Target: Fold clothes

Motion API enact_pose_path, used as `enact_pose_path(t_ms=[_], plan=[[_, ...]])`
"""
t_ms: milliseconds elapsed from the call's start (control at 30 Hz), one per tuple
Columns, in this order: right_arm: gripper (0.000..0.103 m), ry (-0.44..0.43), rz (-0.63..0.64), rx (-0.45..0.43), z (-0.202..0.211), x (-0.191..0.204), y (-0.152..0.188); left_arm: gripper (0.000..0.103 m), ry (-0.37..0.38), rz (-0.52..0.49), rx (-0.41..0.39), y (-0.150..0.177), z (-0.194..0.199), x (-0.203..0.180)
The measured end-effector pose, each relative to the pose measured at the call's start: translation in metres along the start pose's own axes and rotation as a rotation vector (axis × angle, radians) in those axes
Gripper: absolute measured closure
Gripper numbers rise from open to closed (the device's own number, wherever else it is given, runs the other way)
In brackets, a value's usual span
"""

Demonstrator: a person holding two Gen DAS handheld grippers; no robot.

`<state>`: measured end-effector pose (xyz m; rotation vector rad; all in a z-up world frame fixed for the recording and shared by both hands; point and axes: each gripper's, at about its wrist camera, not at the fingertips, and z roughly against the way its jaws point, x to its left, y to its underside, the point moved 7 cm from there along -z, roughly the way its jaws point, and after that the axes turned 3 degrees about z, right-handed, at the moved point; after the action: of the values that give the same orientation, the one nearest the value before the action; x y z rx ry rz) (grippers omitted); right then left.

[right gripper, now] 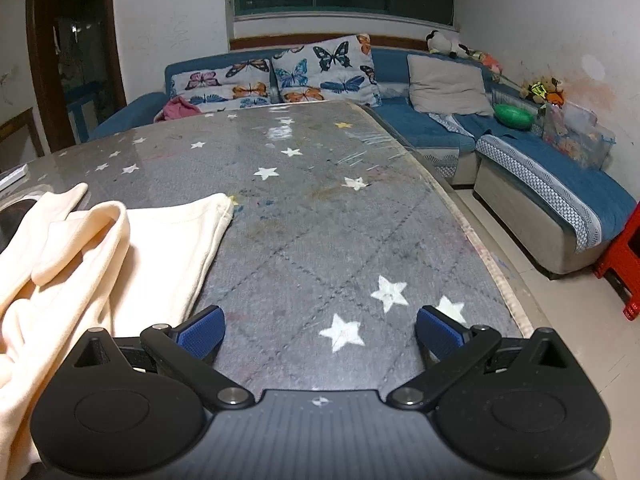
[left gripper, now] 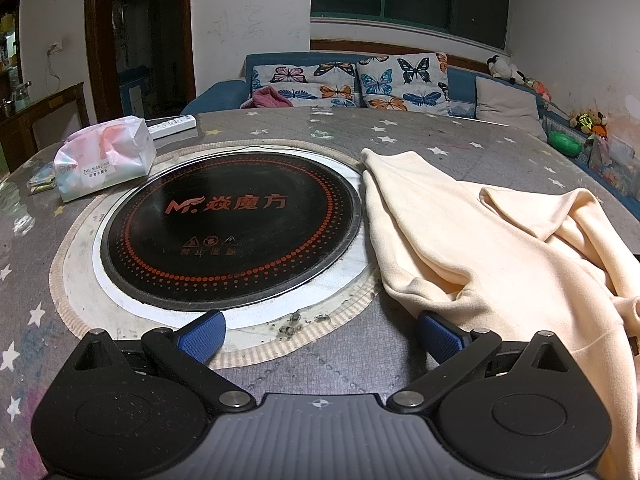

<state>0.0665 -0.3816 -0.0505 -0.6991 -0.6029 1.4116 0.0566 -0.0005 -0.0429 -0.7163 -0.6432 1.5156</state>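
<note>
One cream garment lies rumpled on the grey star-printed tabletop, just right of the round black hotplate set into its middle. Its long axis runs from the near edge away toward the sofa, one narrow part pointing that way alongside the hotplate's rim; folds bunch up on its right half. In the right wrist view the same garment fills the left side. The left gripper hovers over the hotplate's near rim, jaws spread and empty. The right gripper hovers right of the garment, jaws likewise spread. One tissue pack and one white remote lie beyond the hotplate's left side.
</note>
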Motion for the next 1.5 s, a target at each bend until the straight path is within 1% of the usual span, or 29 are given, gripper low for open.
enact_pose_path(t_ms=[200,300,500,733,967,1233,1500], plan=[[0.000,0.002,0.028,-0.006,0.018,0.009,0.002,0.000,0.014,0.038,0.017,-0.003,0.011,-0.004],[0.000,0.001,0.047,-0.011,0.028,0.015,0.004,0.000,0.028,0.031,0.012,-0.004,0.022,-0.012],[0.000,-0.026,0.060,-0.006,0.048,0.026,0.017,0.000,0.054,0.010,0.010,-0.002,0.040,-0.030],[0.000,-0.040,0.095,-0.005,0.068,0.037,0.029,0.000,0.076,-0.002,0.021,0.005,0.056,-0.043],[0.000,-0.035,0.131,0.000,0.084,0.050,0.041,0.000,0.081,0.000,0.050,0.012,0.061,-0.049],[0.000,-0.072,0.176,-0.001,0.103,0.070,0.054,0.000,0.081,-0.004,0.067,0.015,0.064,-0.051],[0.000,-0.109,0.220,-0.017,0.118,0.087,0.057,0.000,0.090,-0.006,0.071,0.015,0.067,-0.054]])
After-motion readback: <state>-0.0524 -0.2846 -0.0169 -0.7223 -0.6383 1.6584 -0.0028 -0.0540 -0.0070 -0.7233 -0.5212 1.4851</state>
